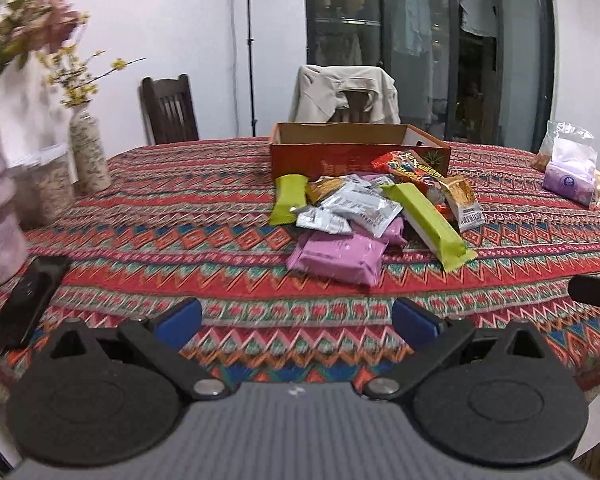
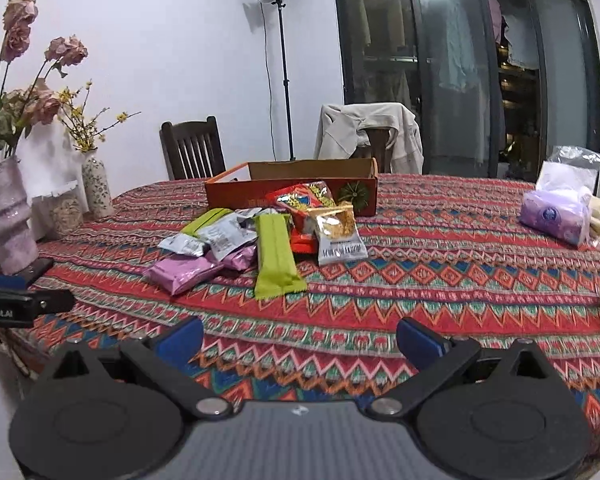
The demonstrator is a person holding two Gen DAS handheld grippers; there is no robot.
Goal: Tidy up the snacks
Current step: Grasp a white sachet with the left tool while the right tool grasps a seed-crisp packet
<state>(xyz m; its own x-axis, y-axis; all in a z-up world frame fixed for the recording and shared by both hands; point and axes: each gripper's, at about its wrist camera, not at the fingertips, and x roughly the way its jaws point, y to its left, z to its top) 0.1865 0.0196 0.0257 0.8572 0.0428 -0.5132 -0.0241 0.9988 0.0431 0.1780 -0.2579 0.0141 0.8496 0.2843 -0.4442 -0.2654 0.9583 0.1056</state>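
Note:
A pile of snack packets lies mid-table before an open orange cardboard box (image 1: 356,152) (image 2: 292,196). It holds green bars (image 1: 428,224) (image 2: 276,256), pink packs (image 1: 340,256) (image 2: 184,272), silver packets (image 1: 360,208) (image 2: 224,236), a red bag (image 1: 412,168) (image 2: 304,200) and a noodle packet (image 1: 466,204) (image 2: 340,236). My left gripper (image 1: 296,320) is open and empty above the near table edge, short of the pile. My right gripper (image 2: 300,336) is open and empty, also short of the pile. Each gripper shows at the edge of the other's view.
Vases with flowers (image 1: 88,152) (image 2: 8,216) and a black phone (image 1: 28,300) stand at the left. A purple tissue pack (image 1: 568,180) (image 2: 552,216) and a plastic bag lie at the right. Two chairs (image 1: 168,108) stand behind the patterned tablecloth (image 1: 180,240).

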